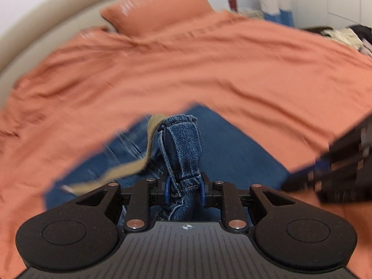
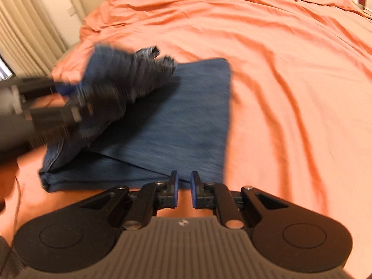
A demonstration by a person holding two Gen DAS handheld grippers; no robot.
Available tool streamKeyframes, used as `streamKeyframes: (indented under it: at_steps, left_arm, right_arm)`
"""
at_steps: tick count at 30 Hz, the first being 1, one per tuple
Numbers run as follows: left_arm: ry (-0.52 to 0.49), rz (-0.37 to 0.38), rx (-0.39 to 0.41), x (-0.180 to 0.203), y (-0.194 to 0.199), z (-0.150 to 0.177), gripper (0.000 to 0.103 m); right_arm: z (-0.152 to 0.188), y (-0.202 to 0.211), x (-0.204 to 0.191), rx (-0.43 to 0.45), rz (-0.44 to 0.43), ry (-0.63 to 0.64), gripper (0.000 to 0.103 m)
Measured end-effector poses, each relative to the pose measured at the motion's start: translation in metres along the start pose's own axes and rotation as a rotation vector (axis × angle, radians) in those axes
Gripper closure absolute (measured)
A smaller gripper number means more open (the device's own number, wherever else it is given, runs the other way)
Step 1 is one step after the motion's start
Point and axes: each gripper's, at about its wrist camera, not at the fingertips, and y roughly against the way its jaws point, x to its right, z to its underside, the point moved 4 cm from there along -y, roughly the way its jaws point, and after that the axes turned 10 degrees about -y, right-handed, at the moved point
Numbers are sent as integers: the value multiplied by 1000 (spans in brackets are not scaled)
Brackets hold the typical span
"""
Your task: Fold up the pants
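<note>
Nearest the lens, the left claw is clamped on a bunched, seamed edge of the pants. The pants are thick blue denim, partly folded flat on the bed, with the gripped portion lifted above the folded stack. A tan strap hangs beside the gripped bunch. The right claw stands slightly apart and empty at the near edge of the pants. Judgement: denim is heavy, limp and non-slippery; grip hems or seams.
</note>
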Motion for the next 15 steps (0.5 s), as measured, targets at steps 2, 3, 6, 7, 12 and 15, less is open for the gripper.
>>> streamKeyframes:
  at_steps: [2,3,6,7,12,15]
  left_arm:
    - [37,80,-13,2,-5,8,72]
    - [60,121,-24,0,-7,10,67]
    - [133,232,-38,-6,-10,13,54]
    - [156,270,-34,-11,-9,13,51]
    - [226,416,29,-35,15,12,44]
    - [218,373,56,-57,33,17,43]
  right_arm:
    - [3,0,9,-4,2,-10,95]
    - [3,-2,11,-9,1,-13,95]
    - [2,-4,14,-11,11,0,90]
    - [0,-3,13,-5,14,6,83]
    - [-17,7,2,43,-19,1,79]
    - [-32,10,-12,75,-54,-16,78]
